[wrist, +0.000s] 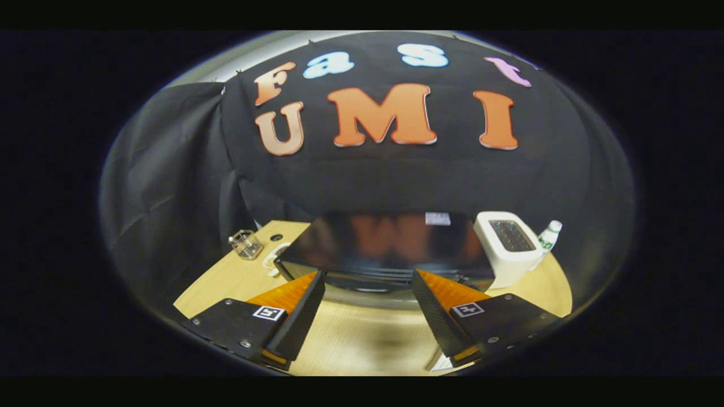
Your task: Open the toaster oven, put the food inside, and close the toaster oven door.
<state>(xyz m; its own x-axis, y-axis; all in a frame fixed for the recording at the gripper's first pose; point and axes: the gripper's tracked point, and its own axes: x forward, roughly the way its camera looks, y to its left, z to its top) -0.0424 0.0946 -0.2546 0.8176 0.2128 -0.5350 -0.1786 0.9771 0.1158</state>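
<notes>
A black toaster oven (384, 243) with a glossy top stands on the wooden table (362, 339), seen from above, just ahead of my fingers. Its front edge with dark slats and a pale curved strip lies right beyond the fingertips. Whether its door is open or shut cannot be told from this angle. My gripper (367, 277) is open, its two black and orange fingers (297, 308) spread wide with nothing between them. No food can be made out.
A white pop-up toaster (506, 246) stands right of the oven, with a small white bottle with a green label (548, 234) behind it. A clear glass cup (246, 244) and a white cable (271, 260) lie on the table to the oven's left. Black cloth walls close the back.
</notes>
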